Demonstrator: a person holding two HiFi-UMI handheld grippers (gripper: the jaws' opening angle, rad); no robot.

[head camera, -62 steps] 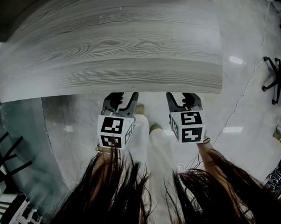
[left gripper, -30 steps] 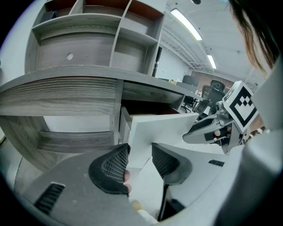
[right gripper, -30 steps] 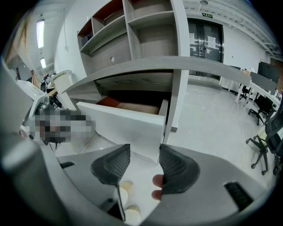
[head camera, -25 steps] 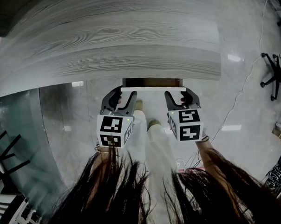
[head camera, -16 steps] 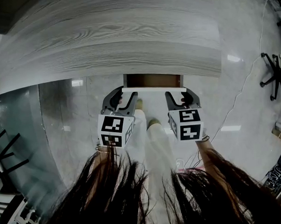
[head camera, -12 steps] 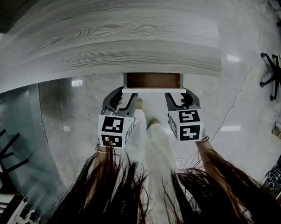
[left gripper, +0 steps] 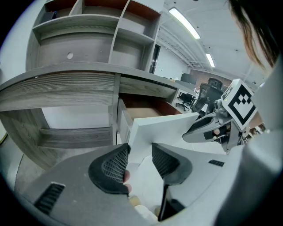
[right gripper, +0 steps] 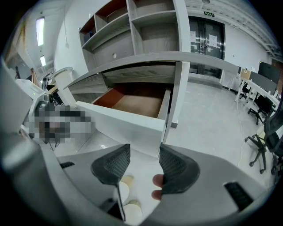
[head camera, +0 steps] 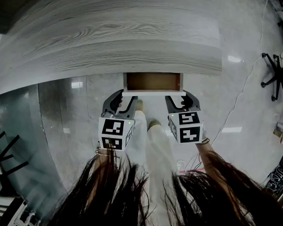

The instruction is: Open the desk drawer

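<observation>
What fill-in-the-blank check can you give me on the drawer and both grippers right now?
1. The drawer under the desk top stands partly ____.
2. Its front panel is coloured ____.
3. The left gripper has its jaws ____.
4. In the head view, the right gripper sits by the front panel's ____ end.
Missing words: open; white; apart; right.
</observation>
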